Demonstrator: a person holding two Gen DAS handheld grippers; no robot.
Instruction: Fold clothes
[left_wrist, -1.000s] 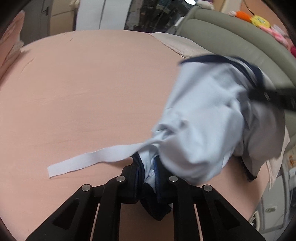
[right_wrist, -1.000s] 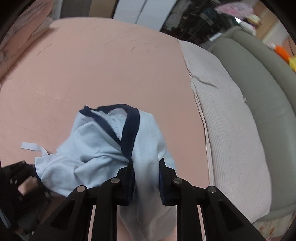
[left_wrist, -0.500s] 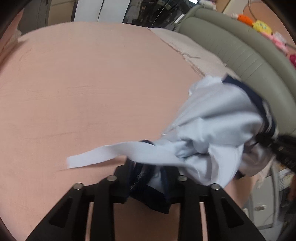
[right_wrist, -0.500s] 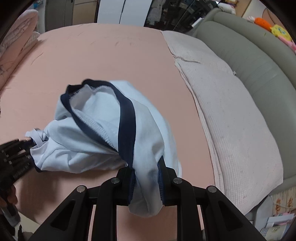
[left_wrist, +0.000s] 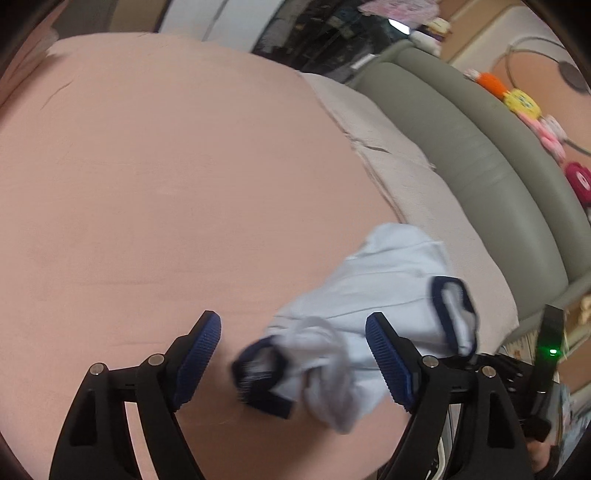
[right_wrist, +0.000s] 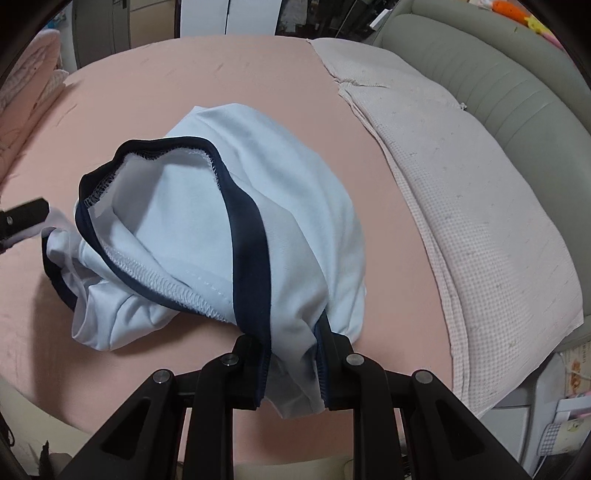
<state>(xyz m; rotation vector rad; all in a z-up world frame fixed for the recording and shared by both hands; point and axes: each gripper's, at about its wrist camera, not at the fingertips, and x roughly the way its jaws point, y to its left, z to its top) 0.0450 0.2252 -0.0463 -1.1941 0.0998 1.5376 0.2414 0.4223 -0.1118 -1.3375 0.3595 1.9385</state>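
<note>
The left hand-held gripper (left_wrist: 293, 354) has just been opening and now stands wide, its two blue ribbed pads (left_wrist: 199, 358) well apart at the bottom of the left wrist view. A bunched corner of the garment (left_wrist: 373, 306) with its dark blue hem lies between them, blurred, and neither pad presses on it.

The right hand-held gripper (right_wrist: 293, 362) is nearly closed and clamps a fold of the same garment (right_wrist: 207, 221) at the bottom centre of the right wrist view, where pale cloth and a strip of dark blue trim (right_wrist: 247, 236) pass between its pads and hang out below them.

The garment is light blue with dark blue edging and lies crumpled on the pink sheet of the bed (right_wrist: 155, 96). In the right wrist view it fills the middle of the frame, one trimmed opening turned up so the white stitching inside shows. Its left end reaches toward a black tip of the left hand-held gripper at the left edge. In the left wrist view it sits in the lower right, running from between the pads toward the right hand-held gripper (left_wrist: 517, 373), whose black frame and a small green light show at the right edge.

A pale checked blanket (right_wrist: 480, 221) lies along the right side of the bed, against a grey-green padded headboard (right_wrist: 517, 88).
</note>
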